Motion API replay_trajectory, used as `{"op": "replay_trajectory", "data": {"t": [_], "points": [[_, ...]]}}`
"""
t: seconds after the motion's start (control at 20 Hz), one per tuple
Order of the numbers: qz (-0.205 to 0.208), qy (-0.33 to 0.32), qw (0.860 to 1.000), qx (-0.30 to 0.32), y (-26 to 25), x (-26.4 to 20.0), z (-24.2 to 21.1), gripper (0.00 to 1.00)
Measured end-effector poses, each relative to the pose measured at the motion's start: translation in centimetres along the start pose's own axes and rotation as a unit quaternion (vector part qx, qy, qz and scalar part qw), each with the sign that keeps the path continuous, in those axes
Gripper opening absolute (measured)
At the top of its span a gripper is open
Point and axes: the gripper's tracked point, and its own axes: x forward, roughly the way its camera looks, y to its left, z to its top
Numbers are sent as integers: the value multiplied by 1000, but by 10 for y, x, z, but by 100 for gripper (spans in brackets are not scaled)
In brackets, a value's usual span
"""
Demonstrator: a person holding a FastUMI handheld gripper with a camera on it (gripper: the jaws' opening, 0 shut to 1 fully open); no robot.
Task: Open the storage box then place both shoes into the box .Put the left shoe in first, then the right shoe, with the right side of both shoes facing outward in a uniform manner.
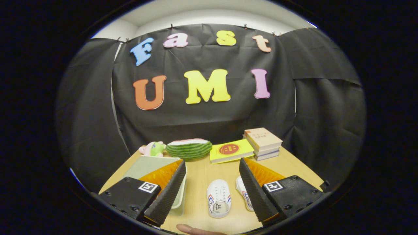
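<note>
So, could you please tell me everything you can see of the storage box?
The box is a pale, plastic-looking container with a flat grey-green lid, which appears closed. It sits on the wooden table, left of the two shoes, in front of the watermelon toy. The left finger of the open tool covers much of its near side; whether they touch is unclear.

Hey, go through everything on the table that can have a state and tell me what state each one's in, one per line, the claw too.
Claw: open, fingers wide apart, holding nothing.
Storage box: lid closed, partly behind the left finger.
Shoe between the fingers: upright on its sole, on the table.
Second shoe: on the table, partly hidden by the right finger.
Yellow book: closed, lying flat.
Stacked books: closed, piled flat.
Watermelon slice: rind toward the camera.
</note>
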Motion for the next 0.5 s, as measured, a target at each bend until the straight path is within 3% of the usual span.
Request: {"op": "replay_trajectory", "data": {"t": [0.35,0.5], "points": [[81,98,991,41,18,60,-57,100],[137,150,975,92,32,81,-82,100]]}}
